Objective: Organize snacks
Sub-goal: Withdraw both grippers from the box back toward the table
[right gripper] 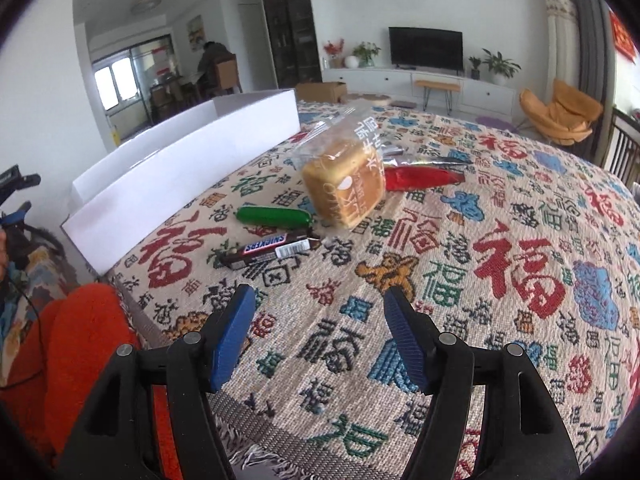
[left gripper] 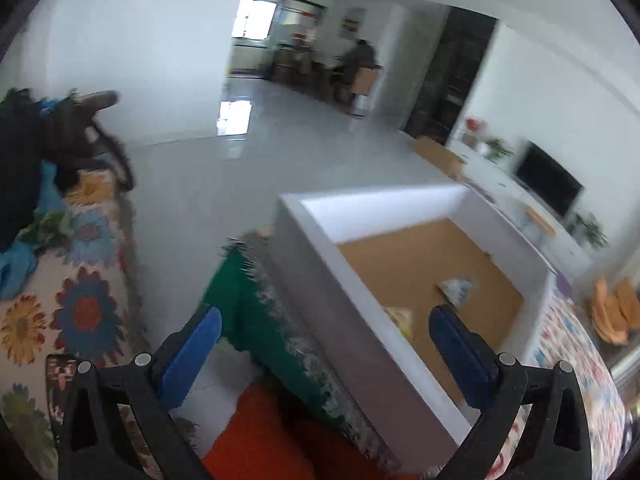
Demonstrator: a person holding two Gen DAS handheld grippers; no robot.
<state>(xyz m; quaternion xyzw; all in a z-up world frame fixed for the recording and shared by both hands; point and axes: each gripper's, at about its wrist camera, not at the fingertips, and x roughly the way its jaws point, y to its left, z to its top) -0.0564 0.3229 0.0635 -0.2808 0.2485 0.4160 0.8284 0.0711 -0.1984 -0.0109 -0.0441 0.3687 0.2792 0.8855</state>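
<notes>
Blue pads [right gripper: 234, 336] of the right tool [right gripper: 320, 334] stand spread at the bottom of the frame, nothing between them, over bare patterned cloth [right gripper: 500, 280] on the desk. The cloth's fringed edge runs just under the tool, at lower centre. Beyond the pads, toward mid-frame, lies a Snickers bar [right gripper: 268, 249], then a green sausage stick [right gripper: 273, 216] just behind it, and a bagged square cake [right gripper: 345, 188] tilted up at centre. A red sausage stick [right gripper: 420, 178] lies to the right of the cake, touching or nearly touching its bag. The right half of the cloth is open. A white box [right gripper: 192, 168] stands along the left edge of the cloth, its long wall facing the snacks, apart from them.

The left tool [left gripper: 324, 326] is also spread wide and holds nothing, low in its frame, above the box's near wall [left gripper: 360, 320]. The box interior [left gripper: 420, 264] shows a brown floor with a pale wrapped snack [left gripper: 458, 288] at right and another yellowish packet [left gripper: 400, 318] by the near wall; both are blurred. A green fringed cloth [left gripper: 256, 312] hangs left of the box, open floor [left gripper: 208, 168] beyond it.
</notes>
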